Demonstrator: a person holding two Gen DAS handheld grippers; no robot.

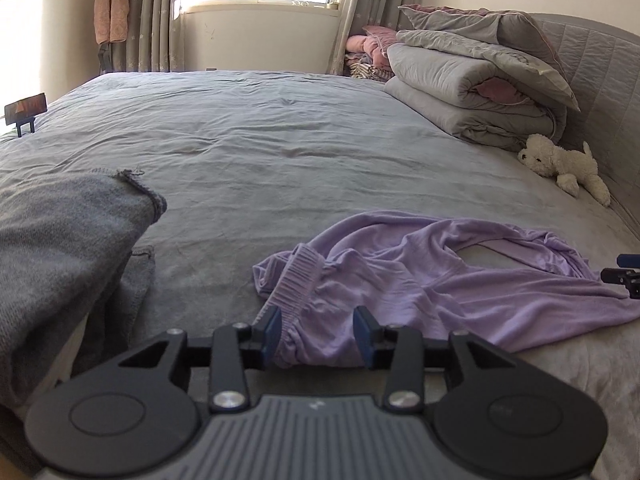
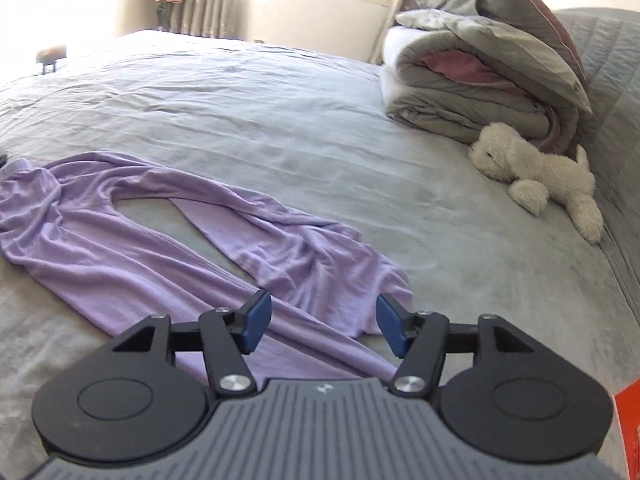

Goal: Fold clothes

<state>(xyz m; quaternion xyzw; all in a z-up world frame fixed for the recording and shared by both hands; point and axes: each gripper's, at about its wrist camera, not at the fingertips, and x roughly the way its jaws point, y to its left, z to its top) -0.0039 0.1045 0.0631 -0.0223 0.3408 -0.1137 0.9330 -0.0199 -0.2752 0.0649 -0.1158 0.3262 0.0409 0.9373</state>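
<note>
While both grippers hang low over the near edge of the bed (image 1: pixel 260 148), a pair of lilac trousers (image 1: pixel 400 280) lies crumpled on the grey sheet, well short of the stuffed dog (image 1: pixel 560 164) that rests at the headboard end. Seen from the left wrist, the ribbed waistband (image 1: pixel 294 280) is the part of the trousers farthest from the dog, and the two legs run off toward the dog's side, parting round a bare patch of sheet. The left gripper (image 1: pixel 320 334) has its blue pads spread, with the bunched waist end of the trousers lying between them; the pads stand clear of the cloth on either side and pinch nothing. The right gripper (image 2: pixel 324 326) is also spread, wider, and sits over the leg ends of the trousers (image 2: pixel 180 240), on the side nearer the dog (image 2: pixel 536 176); a strip of lilac cloth runs under the gap between its pads, untouched by them. A folded stack of grey quilts (image 1: pixel 476 80) is piled just behind the dog. A grey knitted garment (image 1: pixel 68 248) lies far from the dog, beyond the waistband, its hem partly folded over.
</note>
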